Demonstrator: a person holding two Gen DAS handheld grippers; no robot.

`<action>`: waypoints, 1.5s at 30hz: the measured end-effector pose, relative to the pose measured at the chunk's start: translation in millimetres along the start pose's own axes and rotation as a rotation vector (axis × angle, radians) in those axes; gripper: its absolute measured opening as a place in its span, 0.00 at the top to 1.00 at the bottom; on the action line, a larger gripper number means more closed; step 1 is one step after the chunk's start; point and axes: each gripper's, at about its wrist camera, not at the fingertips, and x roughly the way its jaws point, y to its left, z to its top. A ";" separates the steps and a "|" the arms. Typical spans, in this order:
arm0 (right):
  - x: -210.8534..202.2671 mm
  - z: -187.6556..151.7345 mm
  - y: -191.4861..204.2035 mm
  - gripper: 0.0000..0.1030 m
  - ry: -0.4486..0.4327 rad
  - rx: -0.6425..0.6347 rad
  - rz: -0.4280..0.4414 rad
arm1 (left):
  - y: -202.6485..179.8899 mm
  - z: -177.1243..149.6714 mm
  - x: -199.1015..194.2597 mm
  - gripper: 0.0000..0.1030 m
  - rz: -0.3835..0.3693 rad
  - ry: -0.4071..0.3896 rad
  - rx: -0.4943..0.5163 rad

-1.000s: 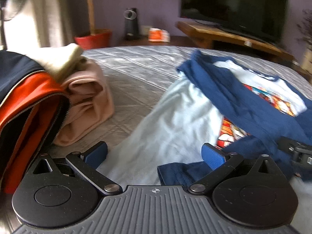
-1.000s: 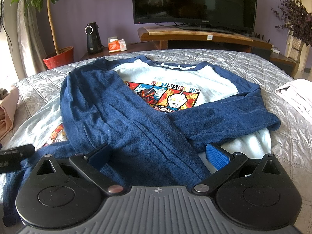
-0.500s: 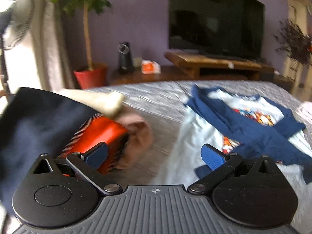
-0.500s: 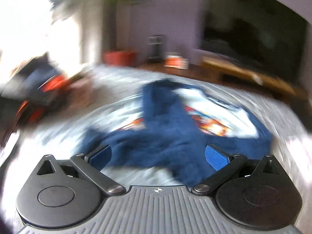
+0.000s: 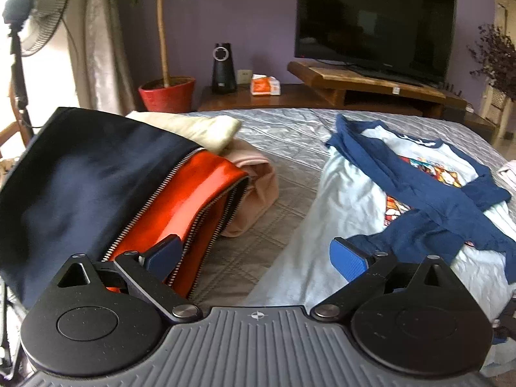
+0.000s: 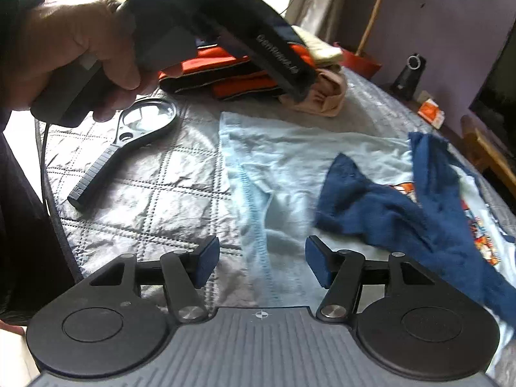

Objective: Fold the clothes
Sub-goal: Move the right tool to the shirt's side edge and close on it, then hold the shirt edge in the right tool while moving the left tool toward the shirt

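A light blue shirt with navy sleeves and a cartoon print lies flat on the bed, sleeves crossed over its front. My left gripper hangs open and empty above the bedspread, between the clothes pile and the shirt's left edge. In the right wrist view, my right gripper hovers over the shirt's stitched bottom hem. Its jaws are closing, the hem lies under the gap, and the pads do not press on it. A person's hand holds the left gripper at the upper left.
A pile of clothes sits at the bed's left: a navy and orange zip jacket, a pink garment and a cream one. A black magnifying glass lies on the quilt. Beyond the bed stand a TV, a potted plant and a fan.
The left gripper pulled back and rose away from the shirt, staying open. The right gripper rolled and swung from the shirt's right side to its bottom hem, and its jaws narrowed.
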 end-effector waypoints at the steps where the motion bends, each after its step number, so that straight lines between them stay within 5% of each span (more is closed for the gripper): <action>1: 2.2 -0.1 0.3 0.34 0.002 0.001 -0.001 | 0.0 -0.6 1.1 0.03 -0.011 0.004 0.001; 3: 3.2 0.5 -5.5 0.33 0.002 0.030 0.010 | 0.9 -2.3 1.3 0.02 -0.027 0.012 -0.002; 5: 7.2 3.0 -12.8 0.46 0.011 0.065 0.035 | 2.2 -4.0 -0.4 0.02 -0.028 0.010 -0.001; 7: 8.7 4.8 -17.8 0.70 0.018 0.088 0.050 | 4.8 -5.3 -1.8 0.02 -0.036 0.012 -0.011; 12: 8.9 5.2 -24.3 0.92 0.023 0.115 0.077 | 12.0 -4.9 -1.4 0.02 -0.054 0.031 -0.058; 18: -6.8 5.7 -37.0 0.92 -0.026 0.163 0.065 | 27.6 -3.6 3.9 0.10 -0.144 0.098 -0.216; 24: -12.3 8.3 -53.6 0.92 -0.042 0.201 0.049 | 40.9 -5.3 16.4 0.16 -0.325 0.176 -0.438; 28: -15.8 9.9 -63.0 0.93 -0.055 0.222 0.038 | 46.3 -7.9 20.9 0.39 -0.375 0.213 -0.534; 30: -15.6 9.5 -66.1 0.93 -0.053 0.235 0.049 | 43.2 -8.5 22.0 0.41 -0.340 0.231 -0.506; 33: -15.7 8.0 -60.4 0.75 -0.046 0.201 0.065 | 36.7 -8.3 22.2 0.40 -0.309 0.236 -0.451; 36: -15.1 5.5 -40.2 0.17 -0.017 0.097 0.074 | 36.3 -9.0 22.1 0.27 -0.305 0.234 -0.444; 39: -11.7 3.7 -20.5 0.25 -0.015 0.024 0.061 | 35.4 -10.5 24.0 0.27 -0.291 0.244 -0.438; 42: 3.9 5.0 -21.6 0.72 0.031 0.081 0.092 | 30.5 -11.2 25.5 0.27 -0.273 0.256 -0.409; 45: 11.6 8.2 -30.6 0.68 0.051 0.152 0.118 | 29.0 -11.2 26.5 0.27 -0.253 0.261 -0.402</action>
